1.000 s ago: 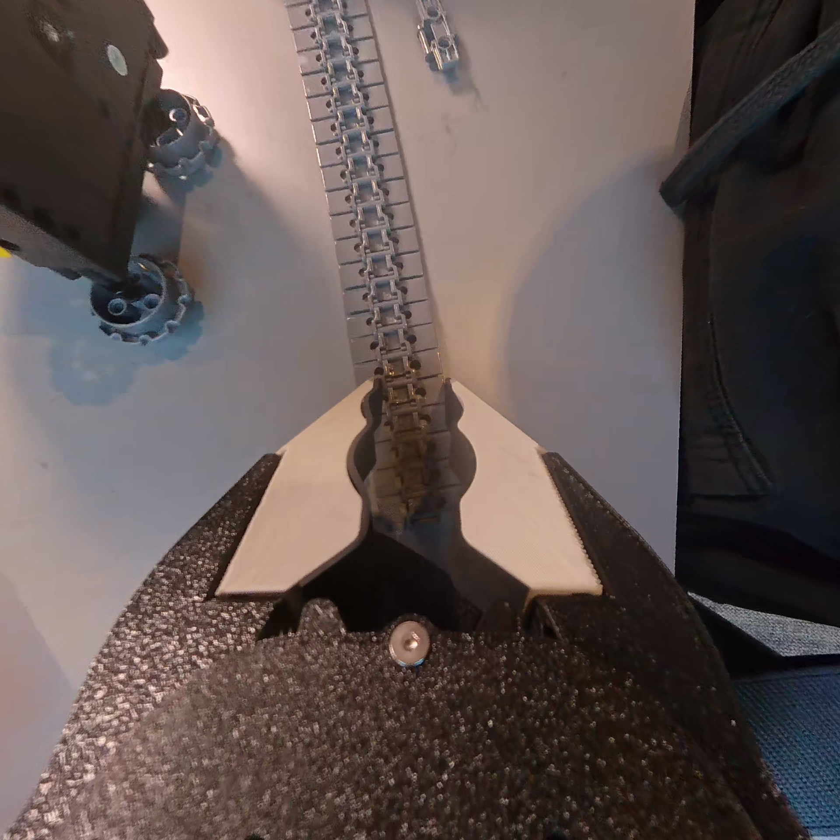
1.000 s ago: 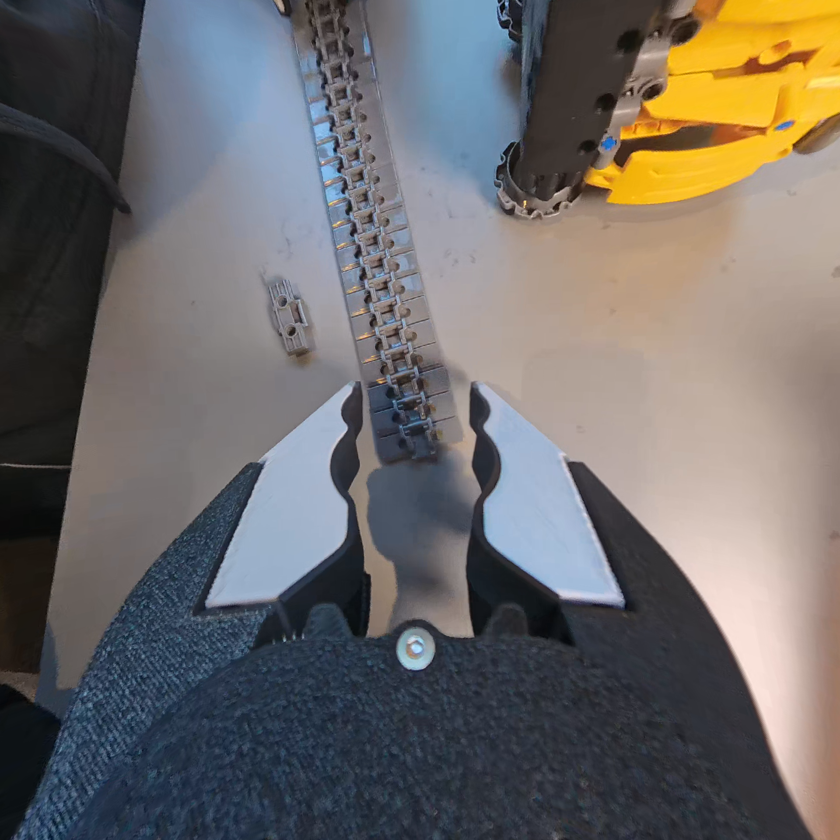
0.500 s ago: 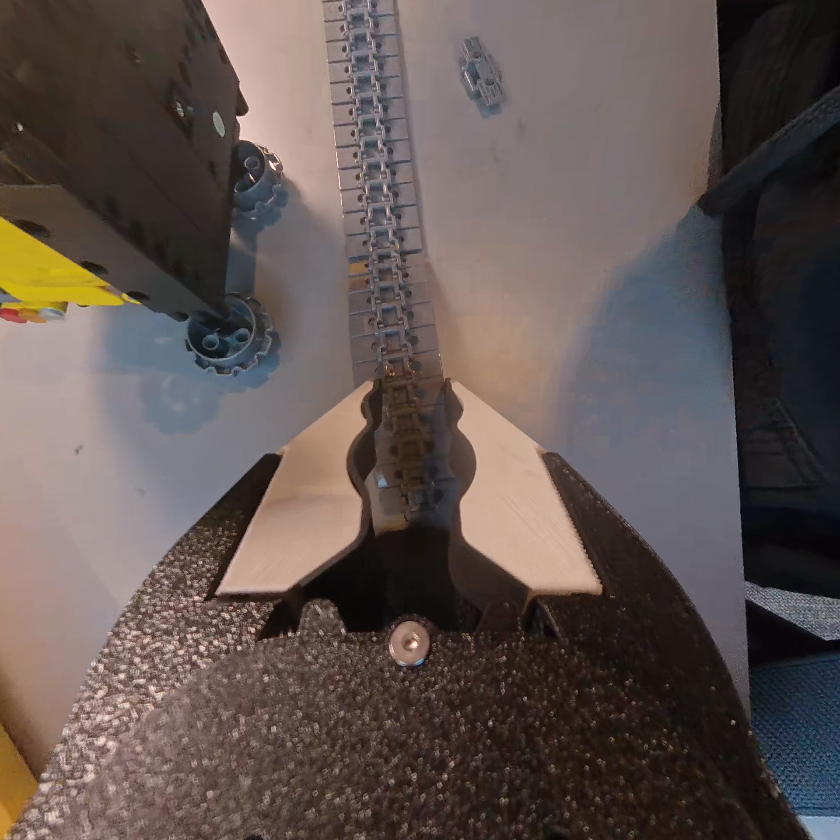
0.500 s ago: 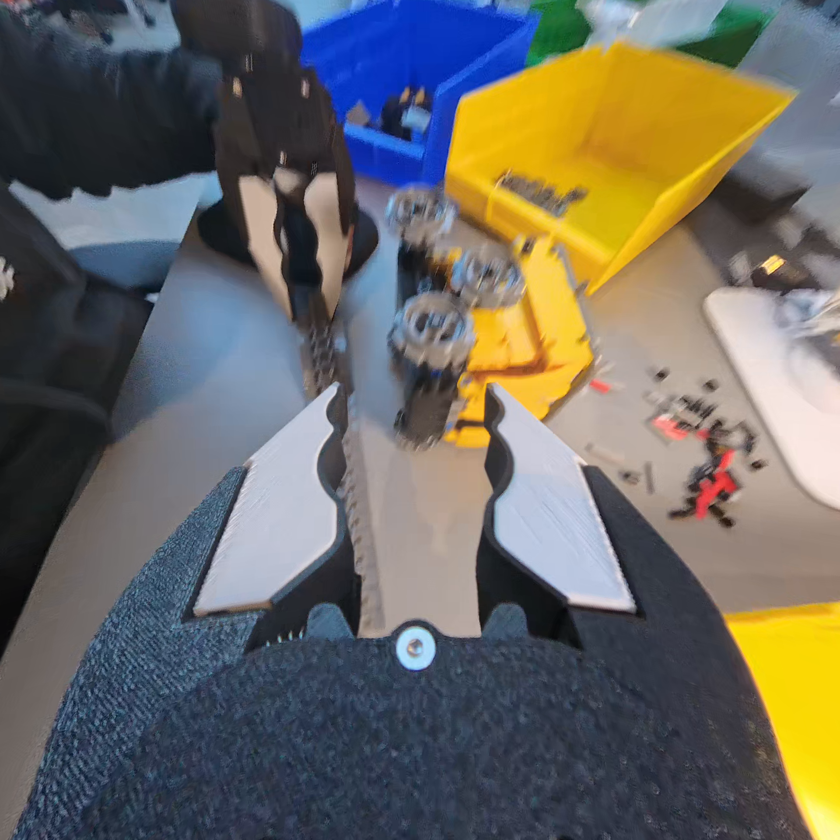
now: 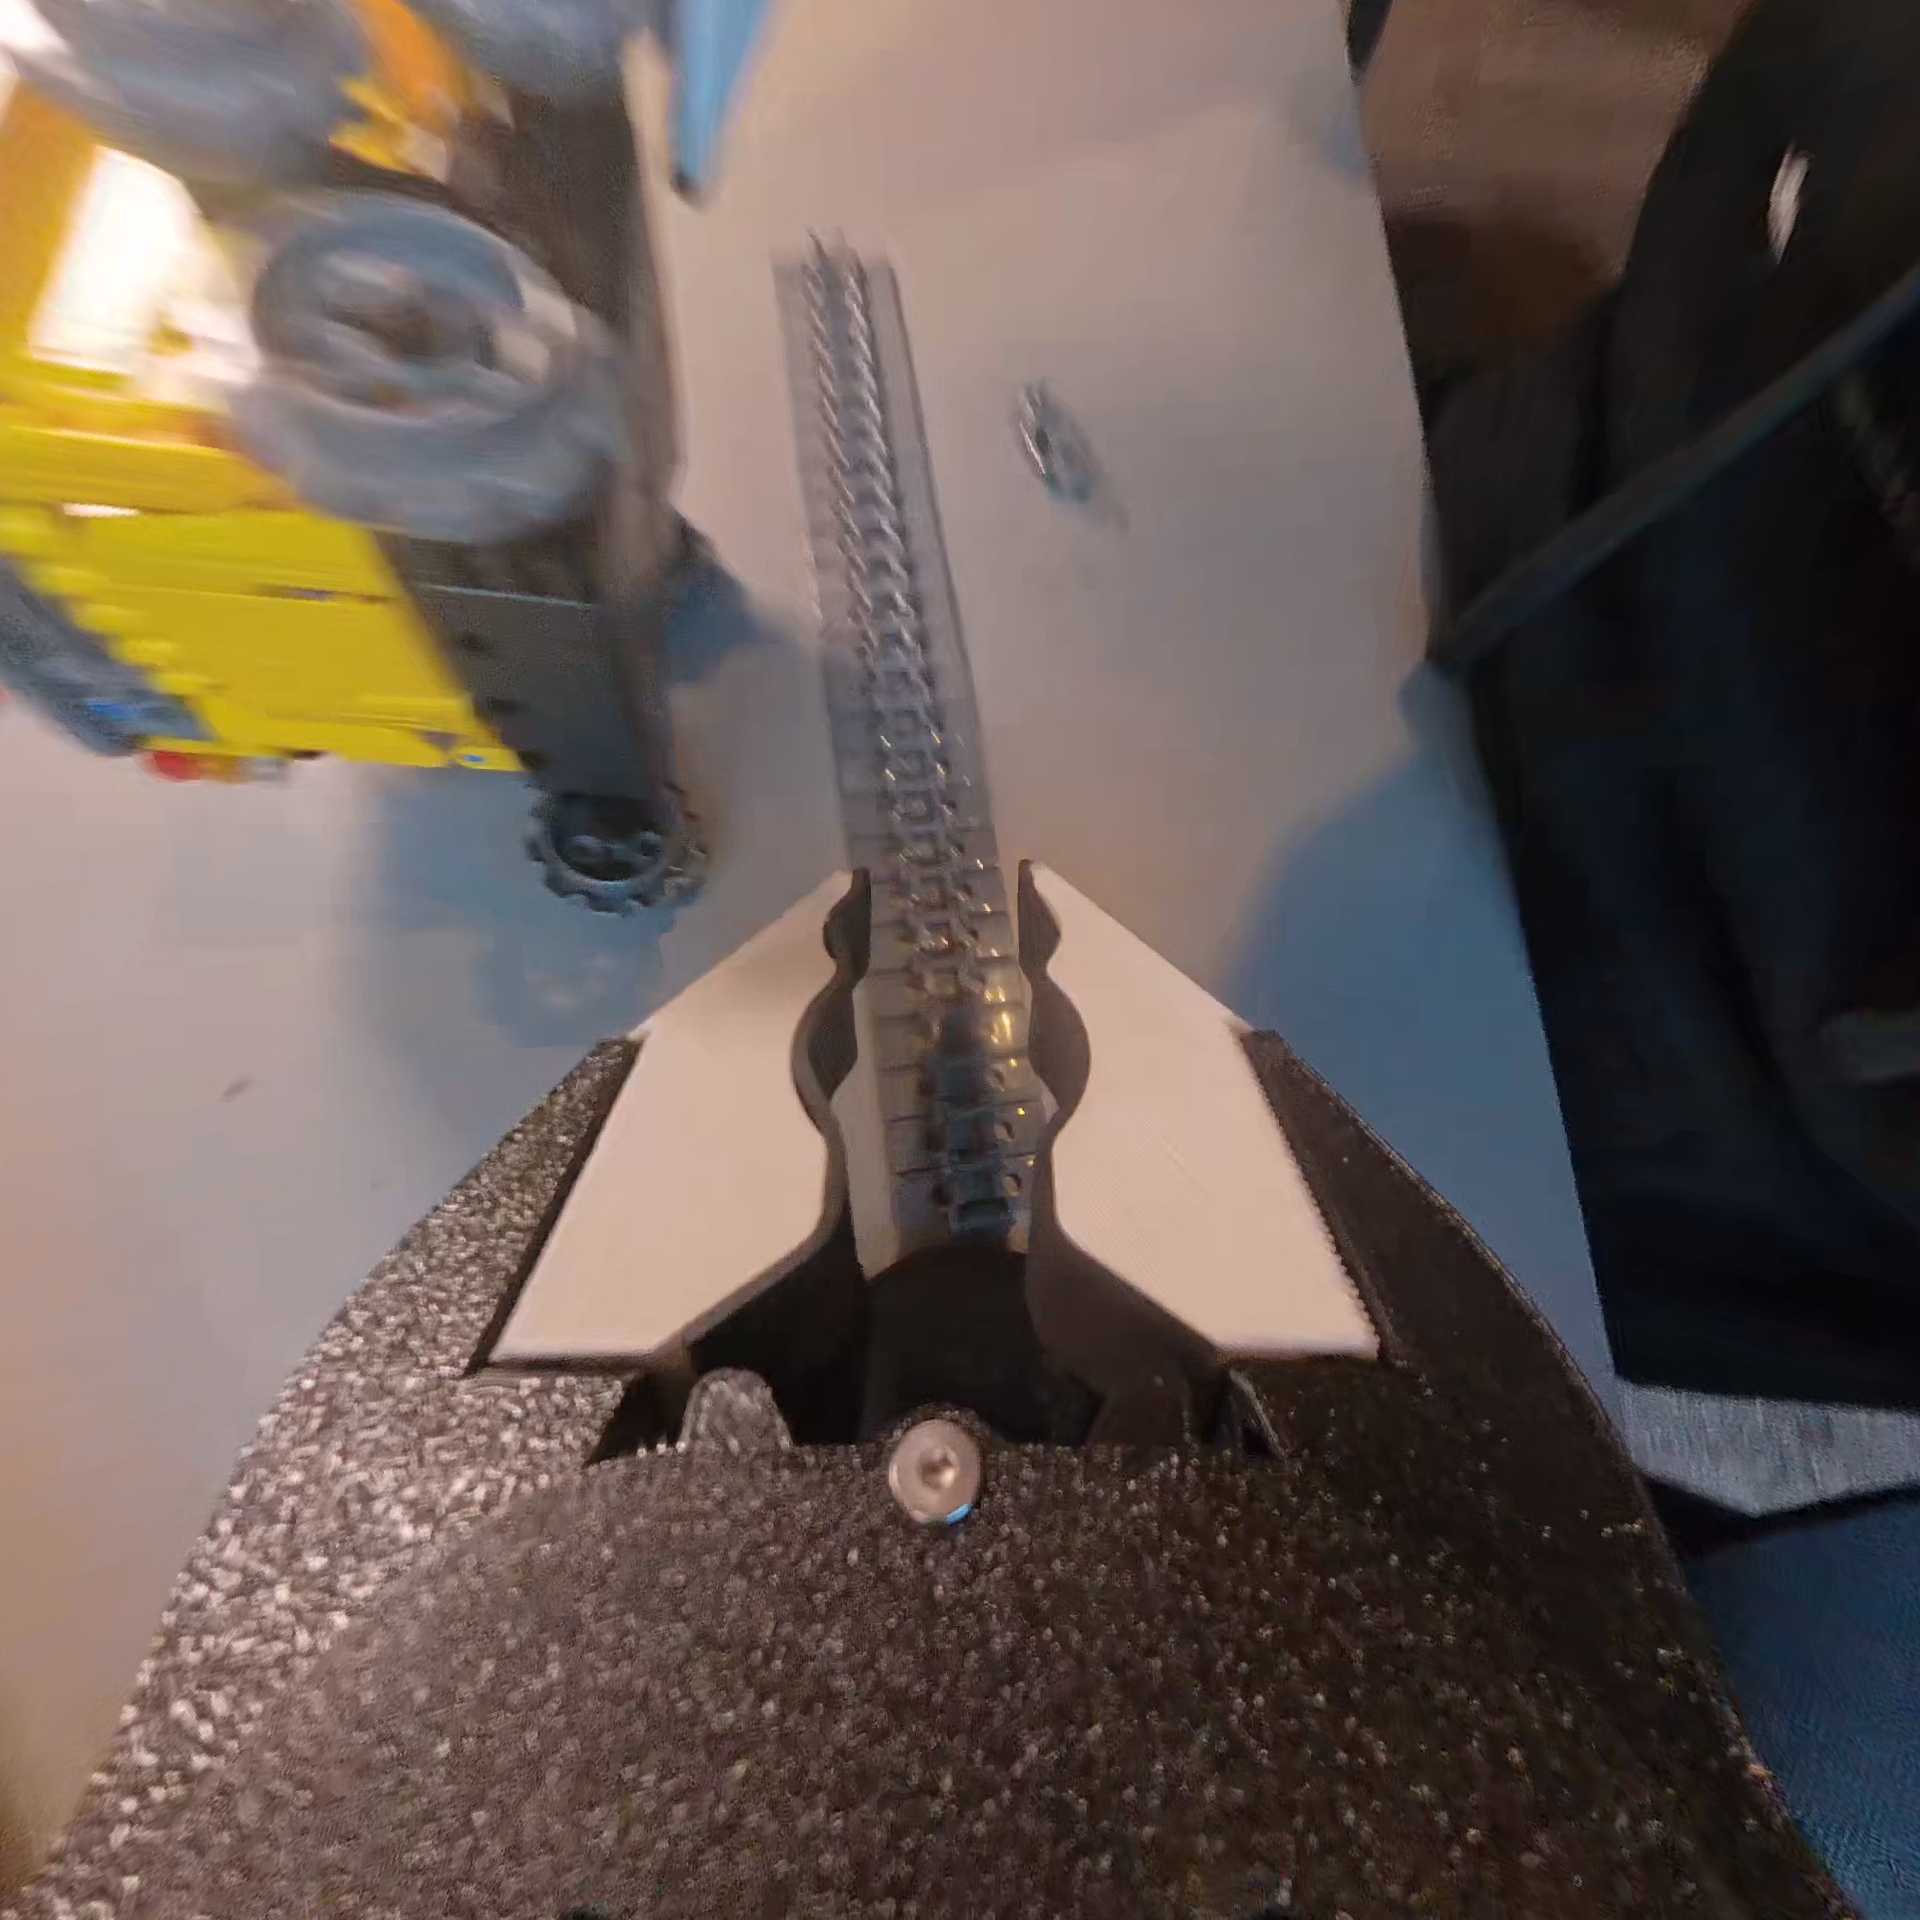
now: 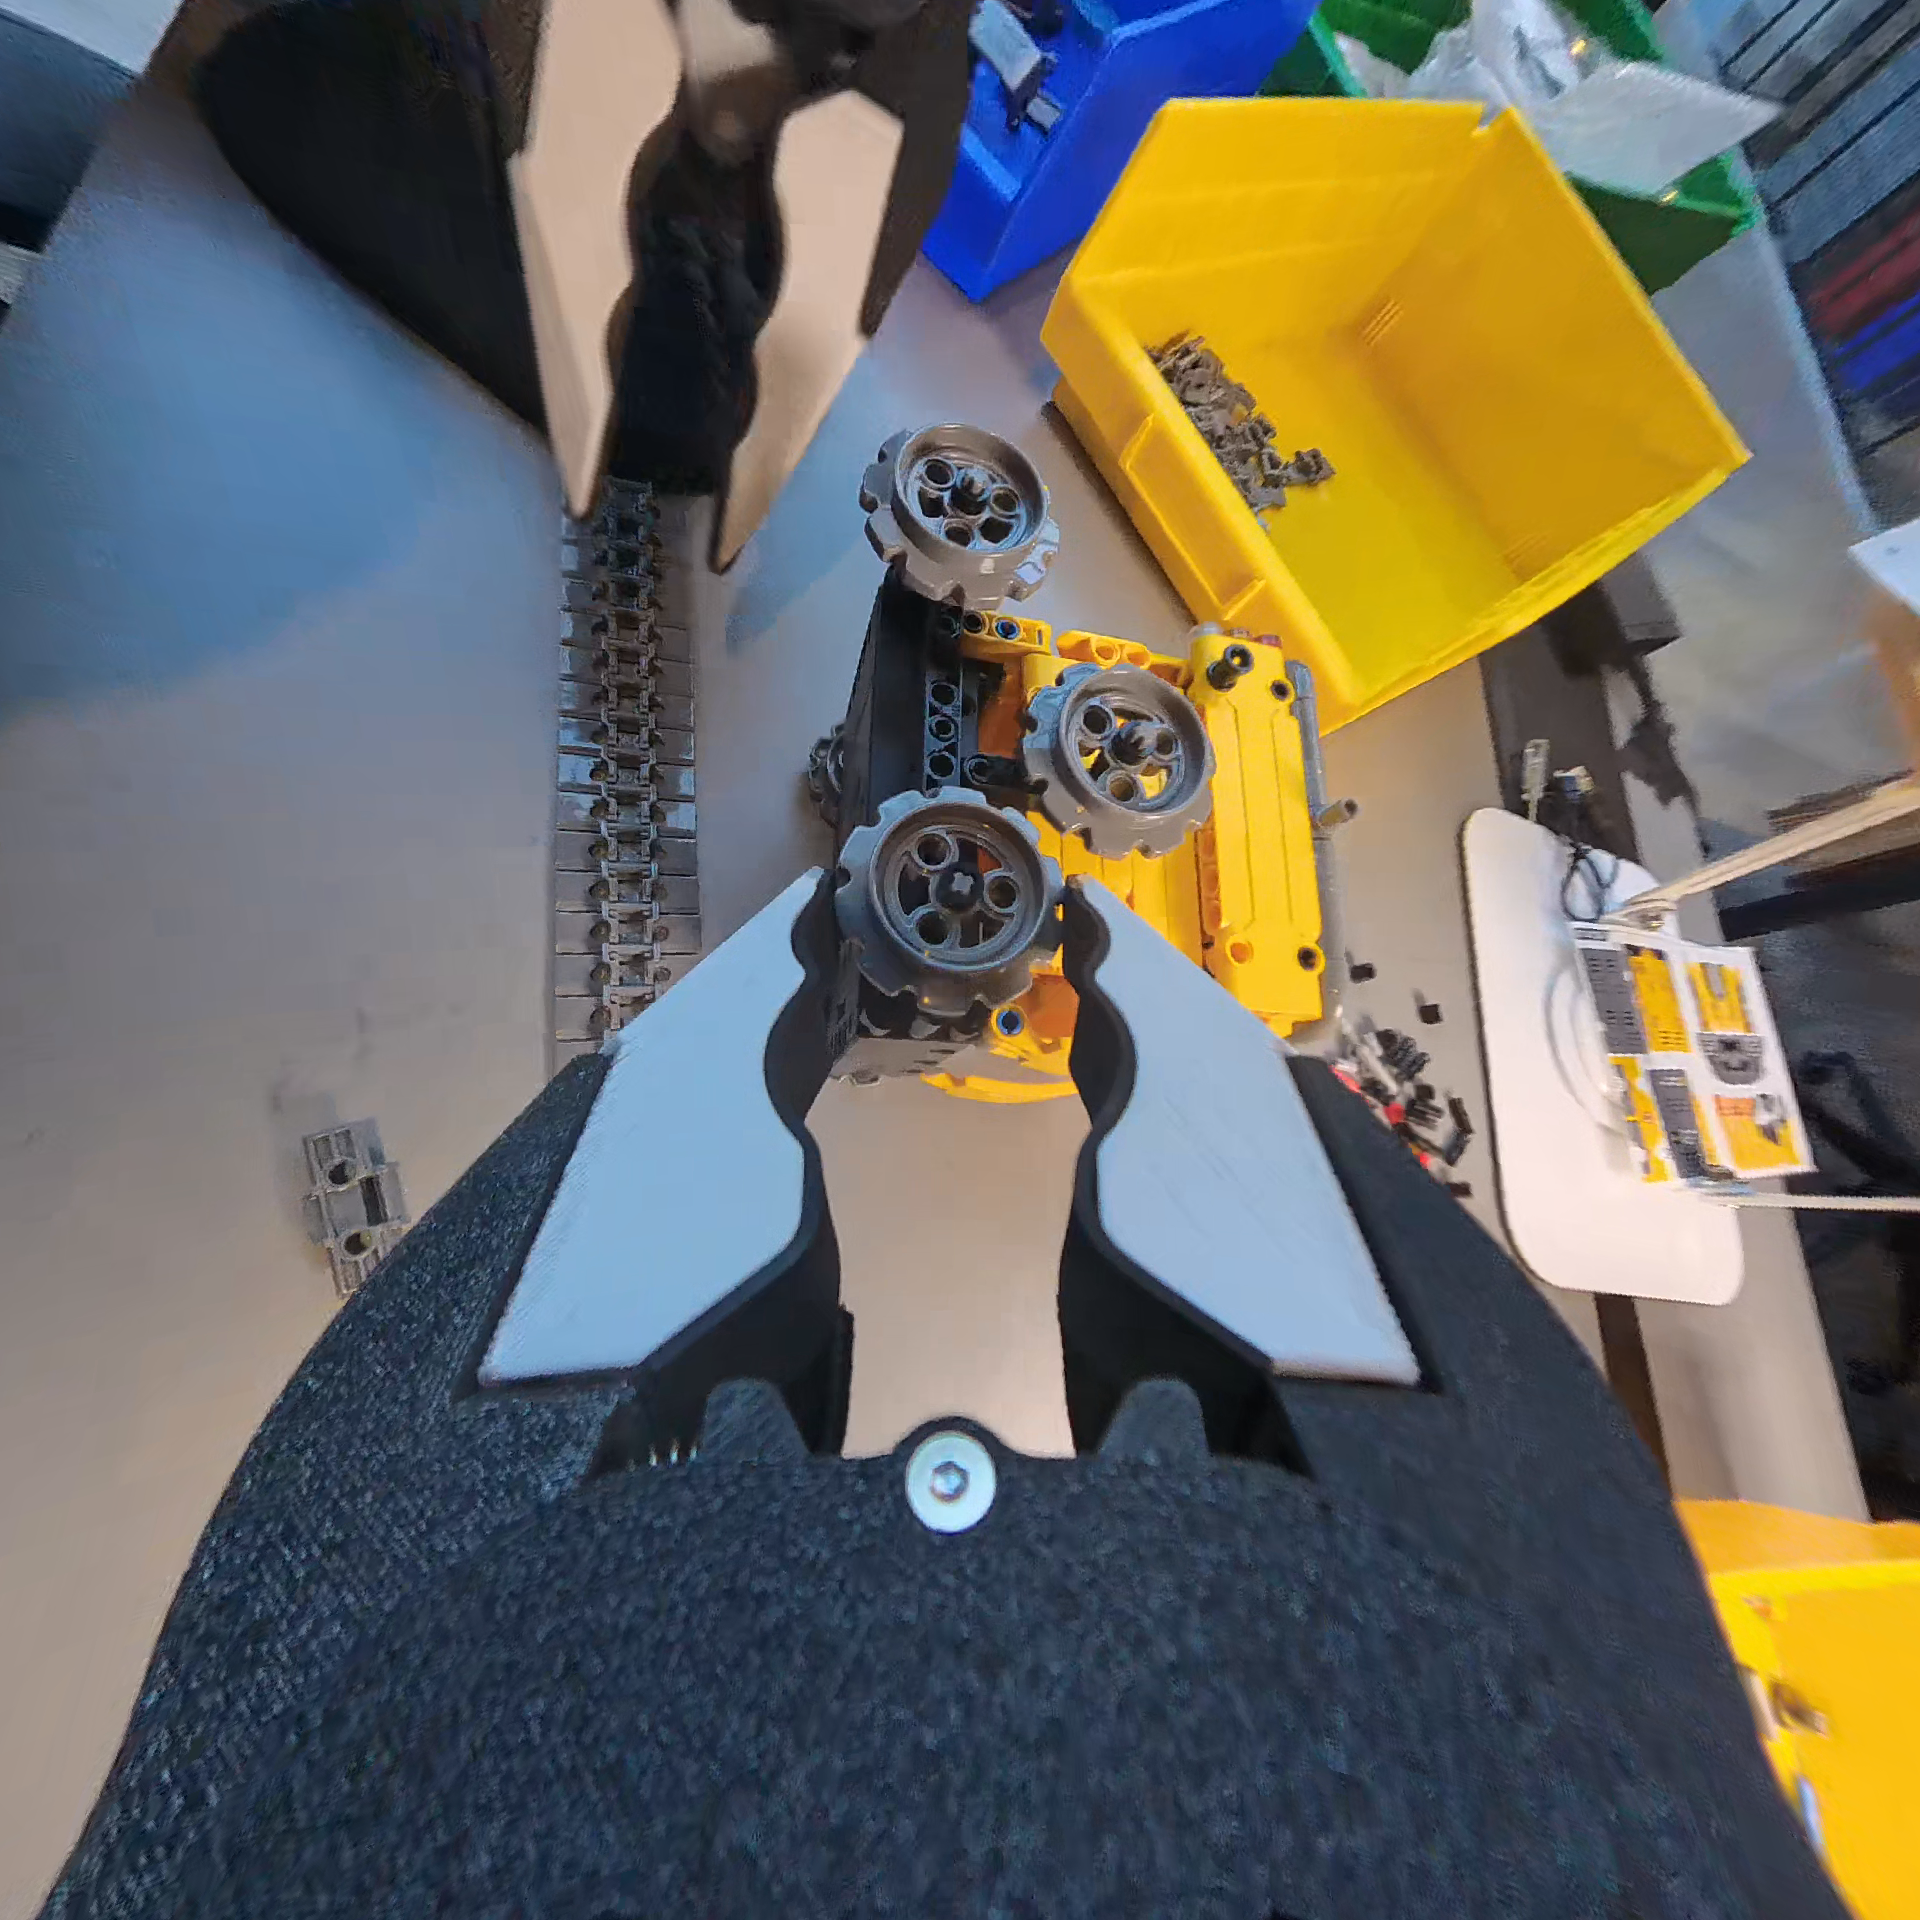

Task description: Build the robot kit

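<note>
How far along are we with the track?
Done: track linked into a long strip, flat on the table. In hand: left hand-held gripper shut on one end; right hand-held gripper open around a sprocket. Left: sprockets bare; one loose link aside.

Grey plastic track point(image 5: 914, 790) w/ glossy links; matt yellow plastic bin point(image 6: 1455, 312); smooth matt tabletop point(image 6: 260, 831).

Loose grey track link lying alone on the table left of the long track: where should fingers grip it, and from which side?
Judging from the right wrist view, the loose track link lies flat and apart from the long track. Probably come straight down from above, fingers closing across its two long straight edges at the middle; those sides look parallel, while the ends carry knobbed connectors that offer poorer purchase.
</note>
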Tool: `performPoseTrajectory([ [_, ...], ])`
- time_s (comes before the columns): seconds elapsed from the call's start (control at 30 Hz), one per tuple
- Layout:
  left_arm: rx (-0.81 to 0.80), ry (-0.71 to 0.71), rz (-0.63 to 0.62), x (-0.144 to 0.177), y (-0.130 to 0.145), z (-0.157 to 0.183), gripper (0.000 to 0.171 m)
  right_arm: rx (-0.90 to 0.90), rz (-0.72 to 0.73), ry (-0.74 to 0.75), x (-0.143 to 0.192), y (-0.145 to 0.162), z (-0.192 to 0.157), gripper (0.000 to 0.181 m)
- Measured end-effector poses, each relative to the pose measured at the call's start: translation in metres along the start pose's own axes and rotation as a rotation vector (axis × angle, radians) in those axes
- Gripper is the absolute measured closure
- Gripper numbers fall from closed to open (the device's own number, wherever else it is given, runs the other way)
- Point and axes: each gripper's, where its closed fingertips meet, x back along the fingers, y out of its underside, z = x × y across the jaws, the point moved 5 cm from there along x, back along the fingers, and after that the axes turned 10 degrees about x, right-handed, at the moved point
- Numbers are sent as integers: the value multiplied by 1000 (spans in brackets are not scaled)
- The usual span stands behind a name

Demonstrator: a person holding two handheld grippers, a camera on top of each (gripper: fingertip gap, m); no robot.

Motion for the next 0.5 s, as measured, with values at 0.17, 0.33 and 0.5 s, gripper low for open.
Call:
performPoseTrajectory([
  [0.17,66,-36,251,29,-24,-8,136,156,28,218,6,-7,-29,139],
  [0.33,160,52,347,8,-42,3,130,420,36,432,3,-9,-56,142],
  [0.5,77,-68,262,-13,-32,10,135,444,2,473,0,-2,-77,139],
])
